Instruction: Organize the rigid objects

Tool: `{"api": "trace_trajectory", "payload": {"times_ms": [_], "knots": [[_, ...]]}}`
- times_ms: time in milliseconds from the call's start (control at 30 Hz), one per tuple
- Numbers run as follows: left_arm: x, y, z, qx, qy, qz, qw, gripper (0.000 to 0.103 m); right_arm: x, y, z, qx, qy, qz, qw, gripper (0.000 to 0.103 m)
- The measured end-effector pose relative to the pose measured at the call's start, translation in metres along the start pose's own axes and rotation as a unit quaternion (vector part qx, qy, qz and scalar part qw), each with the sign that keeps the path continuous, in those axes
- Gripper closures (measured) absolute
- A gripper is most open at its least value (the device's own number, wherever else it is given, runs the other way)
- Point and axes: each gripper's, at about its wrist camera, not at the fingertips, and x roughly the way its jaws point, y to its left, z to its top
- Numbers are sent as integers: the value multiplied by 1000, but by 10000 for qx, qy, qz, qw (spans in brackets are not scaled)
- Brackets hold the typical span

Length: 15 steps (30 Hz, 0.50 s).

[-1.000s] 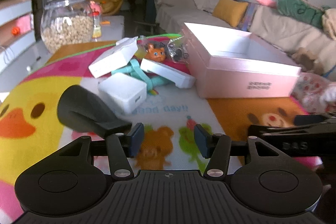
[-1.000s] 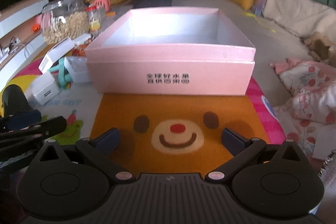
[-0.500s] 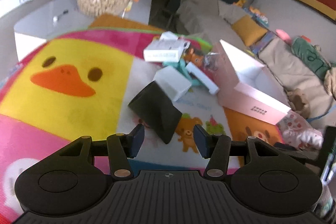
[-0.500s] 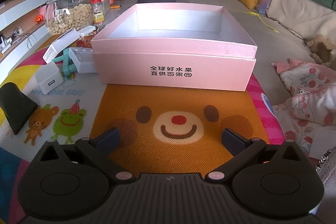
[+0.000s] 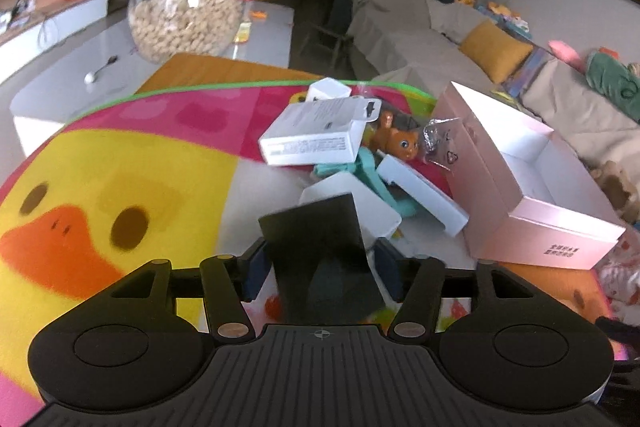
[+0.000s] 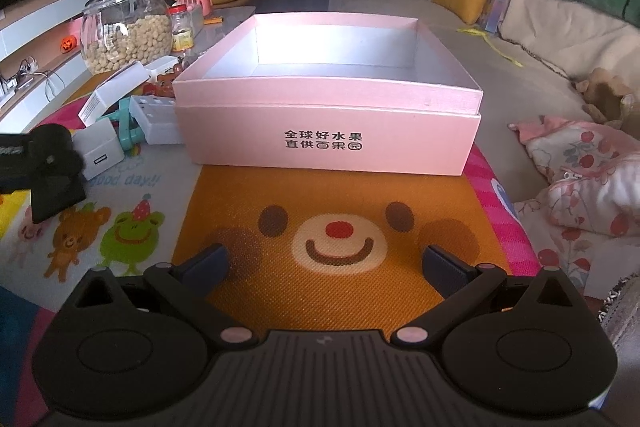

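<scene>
A black wedge-shaped object lies on the colourful play mat, just in front of a white charger cube. My left gripper straddles the wedge. Its jaws are opening, with the wedge between the pads and no clear squeeze on it. The empty pink box stands to the right. In the right wrist view that pink box sits straight ahead. My right gripper hangs open over the orange bear print with nothing between its fingers. At the left edge of that view the left gripper sits on the wedge.
Beside the box lie a pile of a white carton, a flat white case, a teal piece, an orange cat toy and a clear bag. A glass jar and a spoon stand behind.
My left gripper has swung back and advanced onto the black wedge, which now sits between its widened jaws. The right gripper has stayed still.
</scene>
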Motion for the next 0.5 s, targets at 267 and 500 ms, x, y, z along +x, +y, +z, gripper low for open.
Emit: {"api": "trace_trajectory", "payload": {"times_ms": [267, 500], "knots": [[-20, 15, -16, 852, -10, -330, 9958, 47, -27, 39, 28, -757, -540, 969, 9909, 19], [-51, 57, -29, 552, 191, -767, 9953, 49, 0, 131, 115, -1959, -774, 1969, 9575, 19]]}}
